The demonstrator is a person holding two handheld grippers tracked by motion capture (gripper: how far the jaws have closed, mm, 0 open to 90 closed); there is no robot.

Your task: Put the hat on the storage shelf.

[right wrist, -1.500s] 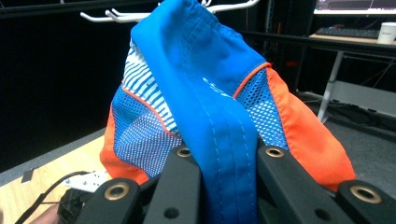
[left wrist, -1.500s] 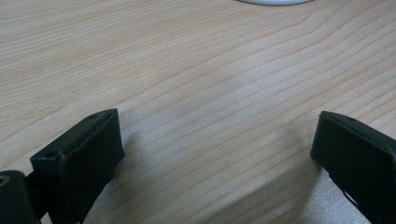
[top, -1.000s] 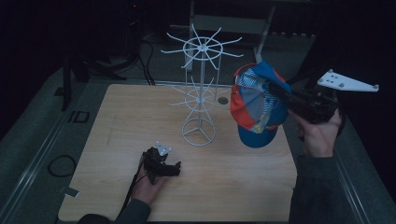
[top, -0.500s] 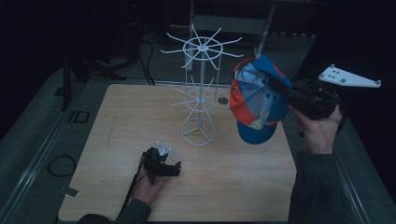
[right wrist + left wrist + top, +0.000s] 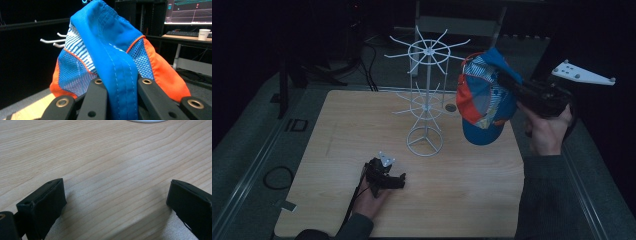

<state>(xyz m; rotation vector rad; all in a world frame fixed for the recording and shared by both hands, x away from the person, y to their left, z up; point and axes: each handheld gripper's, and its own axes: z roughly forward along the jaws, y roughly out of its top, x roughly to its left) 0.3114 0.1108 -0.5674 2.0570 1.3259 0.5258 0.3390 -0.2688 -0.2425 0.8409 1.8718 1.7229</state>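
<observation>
Beside the white rack point(image 5: 427, 95), right claw point(image 5: 507, 82) pinches the cap point(image 5: 482, 100)

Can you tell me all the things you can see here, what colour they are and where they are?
cap: one, blue, orange and white, held up right of the rack
wire rack: one, white, standing at the table's far middle
table: one, light wood, under everything
paper cup: one, white, on a far desk
left hand-held gripper: one, black, resting on the table, jaws open
right hand-held gripper: one, black, shut on the cap
</observation>
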